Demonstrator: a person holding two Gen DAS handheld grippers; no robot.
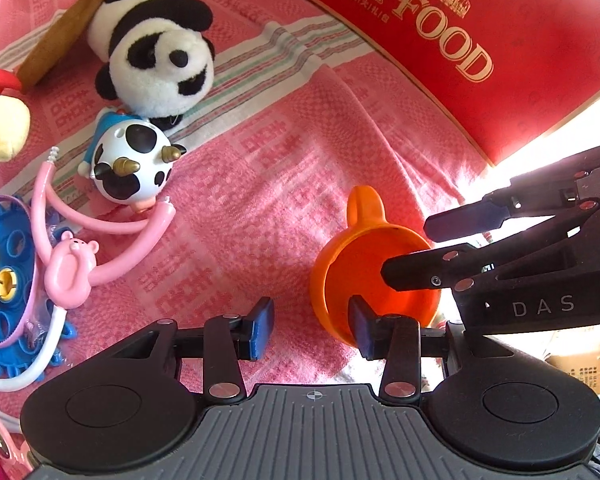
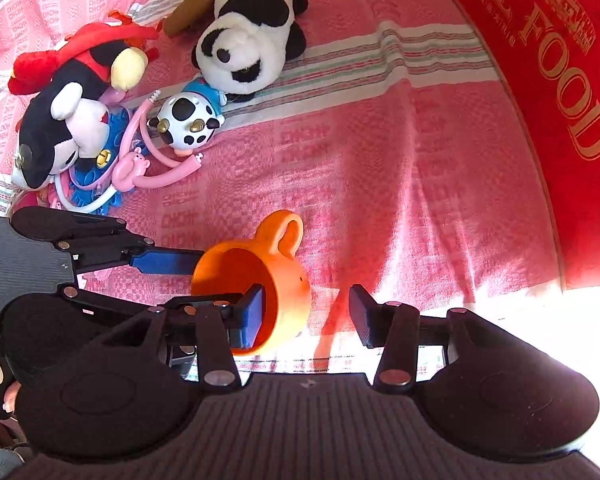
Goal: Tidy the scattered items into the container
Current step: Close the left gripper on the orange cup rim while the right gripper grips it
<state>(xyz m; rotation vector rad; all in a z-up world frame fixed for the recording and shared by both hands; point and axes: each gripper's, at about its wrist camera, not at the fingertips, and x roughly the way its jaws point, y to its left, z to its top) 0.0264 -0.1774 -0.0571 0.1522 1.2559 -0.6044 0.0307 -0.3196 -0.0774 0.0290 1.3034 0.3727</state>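
An orange cup (image 1: pixel 364 264) (image 2: pixel 268 280) with a loop handle lies on its side on the pink cloth. My left gripper (image 1: pixel 312 330) is open, its right finger at the cup's rim. My right gripper (image 2: pixel 306 316) is open around the cup's wall, with its left finger inside the cup's mouth. It also shows in the left wrist view (image 1: pixel 416 248). A panda plush (image 1: pixel 156 48) (image 2: pixel 252 36), a cow-patterned figure (image 1: pixel 132 164) (image 2: pixel 190 126), a pink long-armed toy (image 1: pixel 76 264) (image 2: pixel 134 168) and a black mouse plush (image 2: pixel 64 120) lie at the left. The red box (image 1: pixel 480 28) (image 2: pixel 560 100) stands behind.
A blue gear toy (image 1: pixel 12 280) (image 2: pixel 100 192) lies under the plush pile. A brown flat piece (image 1: pixel 60 40) (image 2: pixel 196 4) sits beside the panda. Bare pink cloth (image 1: pixel 260 184) stretches between the toys and the red box.
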